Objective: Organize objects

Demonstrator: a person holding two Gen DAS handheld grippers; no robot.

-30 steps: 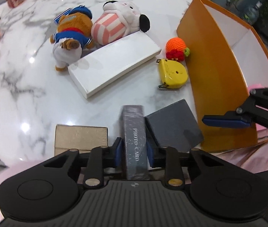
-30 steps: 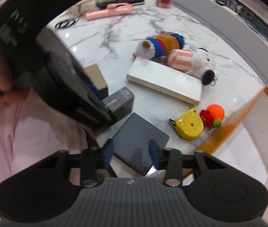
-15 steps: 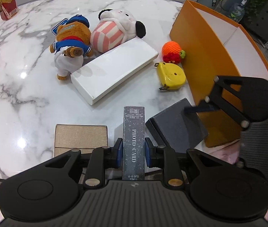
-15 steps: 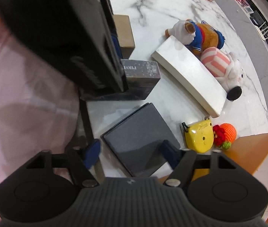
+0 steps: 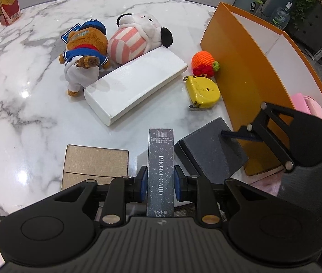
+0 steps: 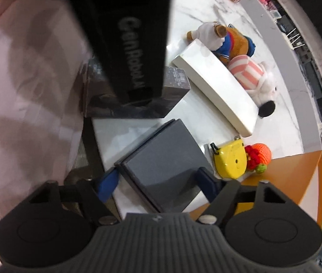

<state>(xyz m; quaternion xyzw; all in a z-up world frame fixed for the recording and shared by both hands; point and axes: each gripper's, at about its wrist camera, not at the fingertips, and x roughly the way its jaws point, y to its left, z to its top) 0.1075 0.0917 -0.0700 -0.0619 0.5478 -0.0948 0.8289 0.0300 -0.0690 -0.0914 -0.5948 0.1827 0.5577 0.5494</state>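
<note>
Left gripper (image 5: 160, 183) is clamped on the photo card box (image 5: 160, 170) at the table (image 5: 24, 113) edge. Right gripper (image 6: 158, 182) is closing around the flat grey box (image 6: 165, 166), pads not pressing it.

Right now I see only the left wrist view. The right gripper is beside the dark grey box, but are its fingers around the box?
Observer: Yes. In the right wrist view the right gripper has one blue pad on each side of the dark grey box. Its jaws are closing; I cannot tell if the pads press yet.
Operator: Is the yellow tape measure between the pads too?
Observer: No. The yellow tape measure lies outside the nearer pad, close to it.
Operator: And the box in my left gripper?
Observer: From that side the photo card box is much deeper than the narrow face you see in the left gripper.
</note>
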